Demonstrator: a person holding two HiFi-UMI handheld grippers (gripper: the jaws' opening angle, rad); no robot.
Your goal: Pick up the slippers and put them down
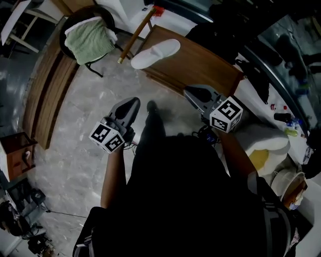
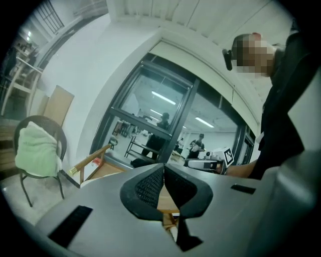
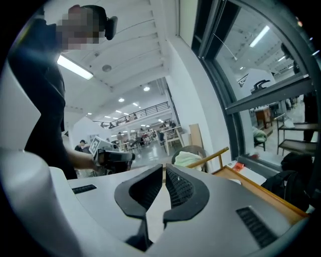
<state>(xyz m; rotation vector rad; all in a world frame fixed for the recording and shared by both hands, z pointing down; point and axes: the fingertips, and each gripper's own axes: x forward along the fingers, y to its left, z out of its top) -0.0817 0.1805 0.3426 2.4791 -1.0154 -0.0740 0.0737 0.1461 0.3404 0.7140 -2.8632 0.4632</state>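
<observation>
- A wooden table (image 1: 200, 65) is seen ahead of the person, standing on a pale marble floor (image 1: 75, 125). It is judged to be where the pick-up is to be made.
- A chair (image 1: 98, 11) draped with a green towel (image 1: 89, 40) is set to the left of the table, well apart from both grippers. No part in the task is suggested for it.
- One white slipper (image 1: 155, 53) is found lying flat on the table's far left corner, touched by neither gripper. A second slipper cannot be made out in any view.
- The left gripper (image 1: 132, 103) is held over the floor, short of the table, with its jaws pressed together and nothing between them.
- The right gripper (image 1: 192, 92) is held by the table's near edge, apart from the slipper, with its jaws likewise closed on nothing.
- Nothing of the task is judged done. The slipper is yet to be reached, gripped, lifted and set down, and the jaws would have to be opened first.
</observation>
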